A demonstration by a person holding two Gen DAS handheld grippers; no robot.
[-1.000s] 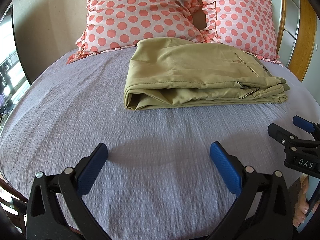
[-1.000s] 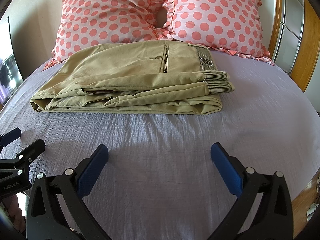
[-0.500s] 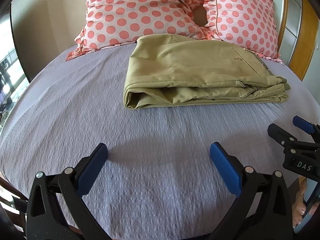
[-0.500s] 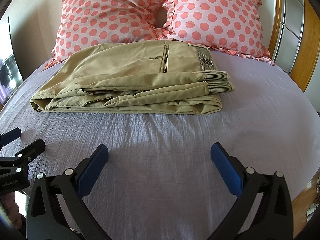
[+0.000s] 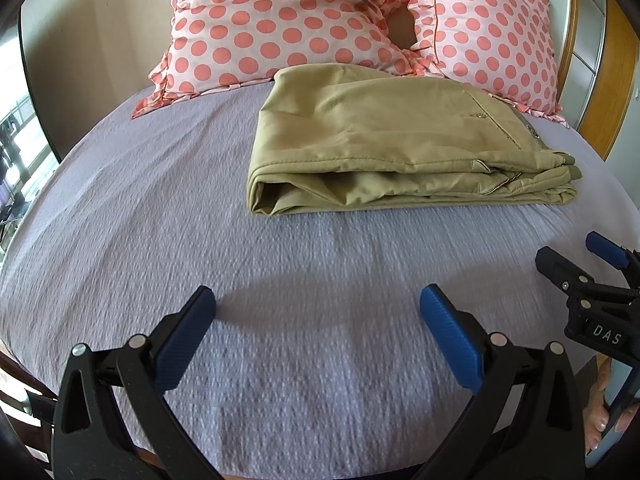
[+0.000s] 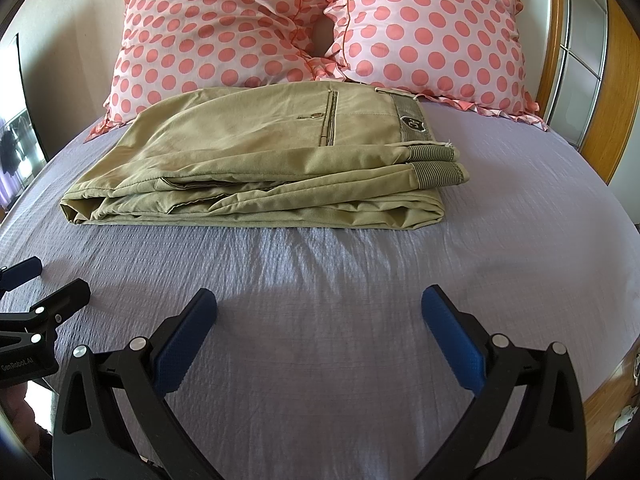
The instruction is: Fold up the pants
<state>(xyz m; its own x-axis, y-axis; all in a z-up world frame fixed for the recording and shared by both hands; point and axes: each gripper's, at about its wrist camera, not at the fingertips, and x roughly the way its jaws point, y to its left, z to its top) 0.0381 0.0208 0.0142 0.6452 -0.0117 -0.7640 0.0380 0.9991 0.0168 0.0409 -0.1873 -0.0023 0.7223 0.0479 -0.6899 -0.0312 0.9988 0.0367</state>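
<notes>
Nearest the cameras, the left gripper (image 5: 318, 304) hung over the lilac sheet (image 5: 160, 208) with its blue pads spread wide and nothing between them, and the right gripper (image 6: 320, 306) alongside it was spread just as wide and just as empty, both well short of the cloth. Beyond them the pants (image 6: 256, 160) lay folded into a flat khaki stack on the bed, open folded edge at the left, striped waistband at the right. Farthest off, two polka-dot pillows (image 6: 320, 20) stood side by side against the wall, the pants' far edge just touching them.
</notes>
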